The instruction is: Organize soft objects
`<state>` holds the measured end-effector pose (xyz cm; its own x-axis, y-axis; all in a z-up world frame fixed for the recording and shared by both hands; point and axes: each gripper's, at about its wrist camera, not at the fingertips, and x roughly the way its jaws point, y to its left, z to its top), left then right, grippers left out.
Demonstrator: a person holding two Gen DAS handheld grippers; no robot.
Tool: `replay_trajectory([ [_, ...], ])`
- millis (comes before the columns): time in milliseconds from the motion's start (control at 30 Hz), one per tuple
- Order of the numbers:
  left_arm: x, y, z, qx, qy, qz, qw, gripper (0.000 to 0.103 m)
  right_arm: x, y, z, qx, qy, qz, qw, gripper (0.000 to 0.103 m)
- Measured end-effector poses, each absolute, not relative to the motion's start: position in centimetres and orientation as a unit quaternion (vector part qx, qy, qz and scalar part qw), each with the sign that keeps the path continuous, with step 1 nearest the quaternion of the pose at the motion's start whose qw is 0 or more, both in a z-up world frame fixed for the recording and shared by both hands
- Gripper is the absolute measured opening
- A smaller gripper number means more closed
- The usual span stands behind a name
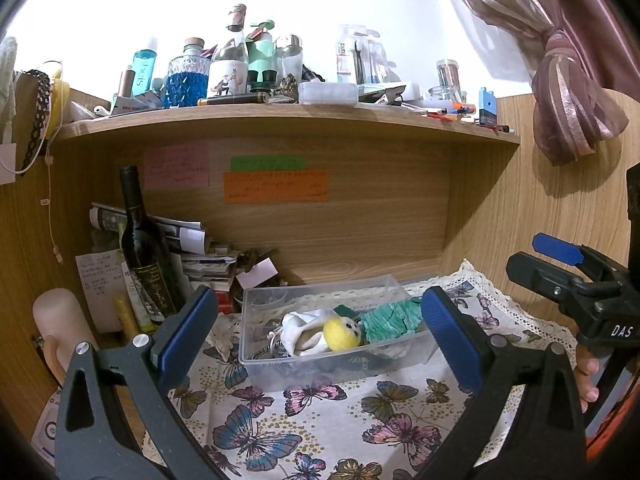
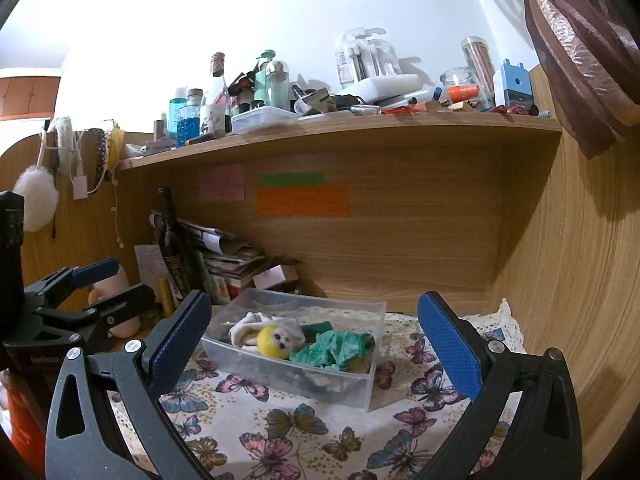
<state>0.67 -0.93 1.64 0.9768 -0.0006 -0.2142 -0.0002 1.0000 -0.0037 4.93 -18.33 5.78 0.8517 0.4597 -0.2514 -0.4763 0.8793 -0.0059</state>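
Left gripper (image 1: 320,320) and right gripper (image 2: 314,332), both spread wide and empty, held above the butterfly-print tablecloth (image 1: 316,420). Ahead, between each pair of blue-padded fingers, stands the clear rectangular plastic box (image 2: 280,376). Inside lie a white cloth pouch (image 1: 300,328), a yellow felt ball with a face (image 1: 342,332) and a crumpled green knitted cloth (image 1: 390,318).

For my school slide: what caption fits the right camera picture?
Open right gripper faces a clear box holding a yellow ball toy and green cloth.

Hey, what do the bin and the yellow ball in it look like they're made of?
The bin looks like clear, smooth plastic: its contents show through the walls. The yellow ball seems to be felted wool, matte and fuzzy, though that's a guess.
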Motion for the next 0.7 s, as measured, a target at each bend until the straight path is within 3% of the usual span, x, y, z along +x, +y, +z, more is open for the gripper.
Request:
replay_trajectory([
  [700, 0.83, -1.11, 1.64, -0.004, 0.107, 0.006, 0.994, 0.103, 4.91, -17.98, 5.52, -0.030, 0.127, 0.252, 0.959, 0.103],
])
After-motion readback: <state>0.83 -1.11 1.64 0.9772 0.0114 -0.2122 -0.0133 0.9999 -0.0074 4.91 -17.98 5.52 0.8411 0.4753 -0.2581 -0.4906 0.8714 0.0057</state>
